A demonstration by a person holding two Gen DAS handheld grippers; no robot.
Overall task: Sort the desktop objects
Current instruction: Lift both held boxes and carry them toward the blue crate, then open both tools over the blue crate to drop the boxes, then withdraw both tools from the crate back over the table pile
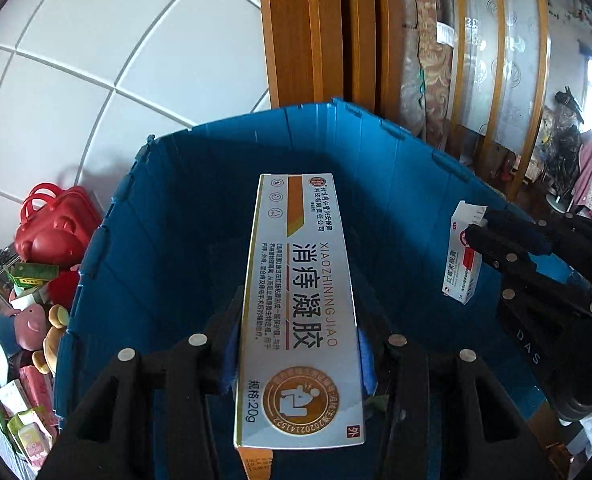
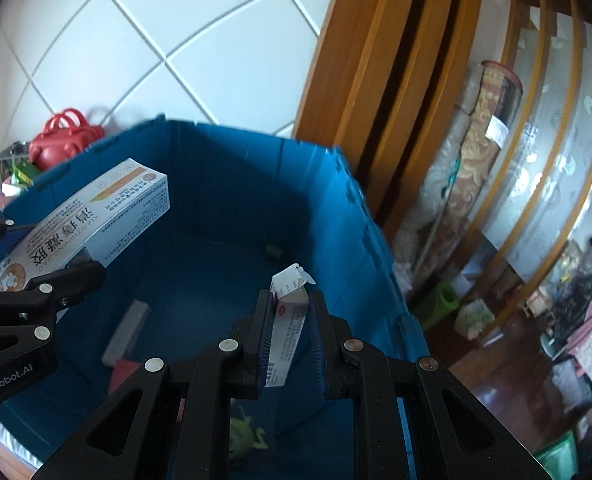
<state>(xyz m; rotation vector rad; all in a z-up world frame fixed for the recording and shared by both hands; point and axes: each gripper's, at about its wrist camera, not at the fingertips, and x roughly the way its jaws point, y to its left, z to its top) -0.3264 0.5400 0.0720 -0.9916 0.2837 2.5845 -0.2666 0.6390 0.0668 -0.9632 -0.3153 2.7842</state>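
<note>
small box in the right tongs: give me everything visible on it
The small white cardboard medicine box has a red logo, a red stripe and printed text. Its top flap is open and crumpled. It stands roughly upright, clamped on its narrow sides between the right tongs, whose blue pads press on it. It hangs over the interior of the blue folding plastic crate, touching nothing else in view.

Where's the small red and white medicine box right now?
The small red and white box is clamped in the right gripper, held over the open blue bin, to the right of the larger gel box held in the left gripper.
</note>
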